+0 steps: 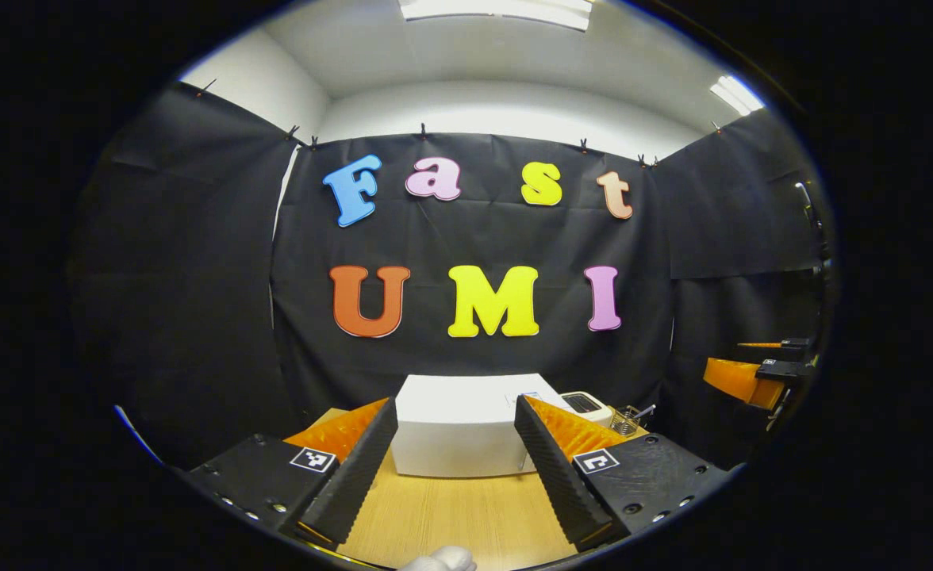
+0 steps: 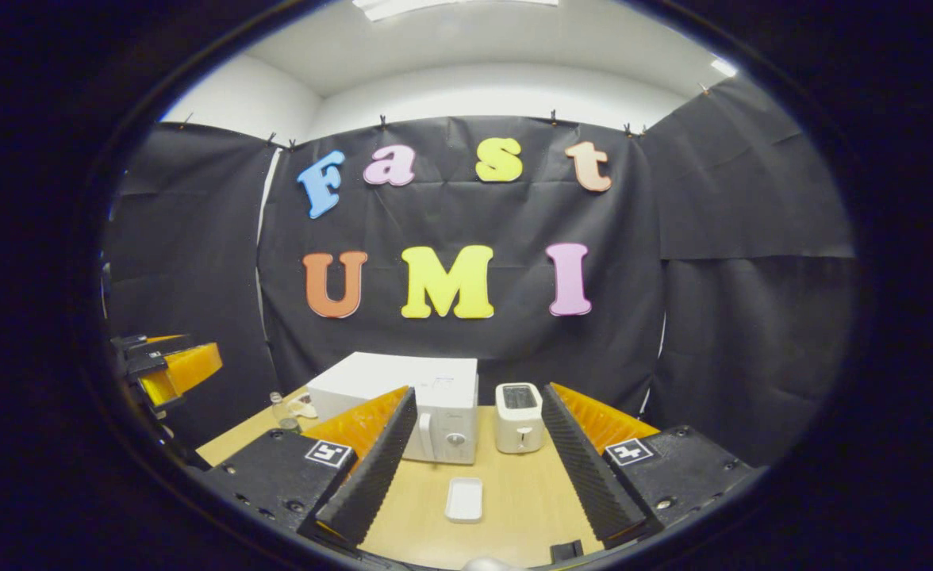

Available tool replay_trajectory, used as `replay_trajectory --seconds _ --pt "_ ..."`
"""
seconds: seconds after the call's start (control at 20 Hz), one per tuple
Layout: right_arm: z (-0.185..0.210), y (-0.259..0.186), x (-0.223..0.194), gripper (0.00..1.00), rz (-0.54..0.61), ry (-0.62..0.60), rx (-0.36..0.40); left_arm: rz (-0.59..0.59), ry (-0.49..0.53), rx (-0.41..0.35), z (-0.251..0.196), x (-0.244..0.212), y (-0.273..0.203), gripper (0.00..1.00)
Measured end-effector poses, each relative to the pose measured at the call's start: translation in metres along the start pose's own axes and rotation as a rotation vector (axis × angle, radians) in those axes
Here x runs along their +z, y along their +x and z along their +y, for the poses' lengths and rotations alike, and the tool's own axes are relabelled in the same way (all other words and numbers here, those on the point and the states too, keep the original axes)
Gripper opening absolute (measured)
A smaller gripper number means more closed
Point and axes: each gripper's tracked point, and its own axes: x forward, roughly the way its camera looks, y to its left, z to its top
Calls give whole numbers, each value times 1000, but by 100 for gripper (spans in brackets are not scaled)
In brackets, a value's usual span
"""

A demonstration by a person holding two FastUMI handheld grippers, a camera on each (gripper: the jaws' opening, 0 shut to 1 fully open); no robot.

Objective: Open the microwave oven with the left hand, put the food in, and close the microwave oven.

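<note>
Currently nothing has been touched. Wooden table point(image 2: 514, 507) carries everything. Largest item: the white microwave oven point(image 2: 403, 404), standing closed at the back of the table, door facing forward, handle and knob on its right side in the right gripper view. In the left gripper view it sits straight ahead between the fingers point(image 1: 462, 432). Just beside it on its right, a small white toaster point(image 2: 519, 416). A wire basket point(image 1: 627, 419) sits farther right. Nearer the front edge, well apart from the oven, lies a small white tray point(image 2: 465, 500); I take this for the food, though its contents are too small to tell.

Left gripper point(image 1: 454, 468): jaws wide, holding nothing. Right gripper point(image 2: 474, 468): jaws wide, holding nothing, tray ahead between the fingers.

Step in hand, by my judgement: approach to the door handle with the left.

Risks: the handle is narrow and close to the knob, so a poor line could hit the knob instead. A hard pull could drag the light oven forward. The swinging door may sweep toward the tray.
</note>
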Motion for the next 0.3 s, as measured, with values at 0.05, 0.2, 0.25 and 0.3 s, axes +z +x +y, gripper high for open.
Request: replay_trajectory --seconds 0.05,0.2,0.25,0.3 --pt "-2 0 3 100 -5 0 -6 2 4 6 1 1 0 93" --pt "-2 2 10 91 -16 4 0 -2 -6 16 3 5 5 93" --pt "-2 2 11 100 -15 5 5 -7 -9 16 3 7 6 93" --pt "-2 3 14 100 -18 4 6 -8 -11 18 3 8 7 93"
